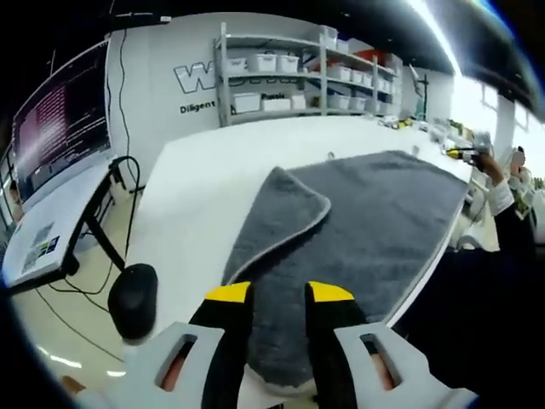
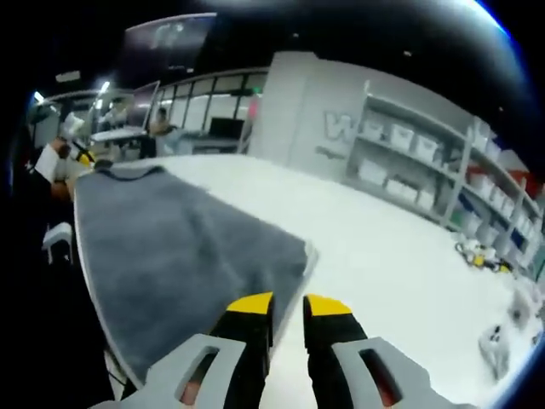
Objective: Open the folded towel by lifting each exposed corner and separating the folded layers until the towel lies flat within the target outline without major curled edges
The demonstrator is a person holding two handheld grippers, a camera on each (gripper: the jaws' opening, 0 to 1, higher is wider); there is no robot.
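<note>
A grey towel [image 1: 375, 221] lies spread on the white table [image 1: 196, 196]. One corner flap [image 1: 285, 213] is folded back over the towel at its left side. My left gripper [image 1: 278, 294] is low over the towel's near end, its yellow-tipped jaws open with grey cloth showing in the gap. In the right gripper view the towel [image 2: 179, 256] stretches away to the left, and its near corner [image 2: 305, 254] lies flat. My right gripper [image 2: 289, 304] hovers just short of that corner, jaws narrowly open with nothing between them.
A person's hand [image 1: 492, 166] holds something yellow at the towel's far end, also seen as a sleeve [image 2: 47, 162]. A monitor [image 1: 60, 128] and a black round object [image 1: 132, 298] are left of the table. Shelves with white bins [image 1: 281, 64] stand behind. Small items [image 2: 477, 251] lie on the table.
</note>
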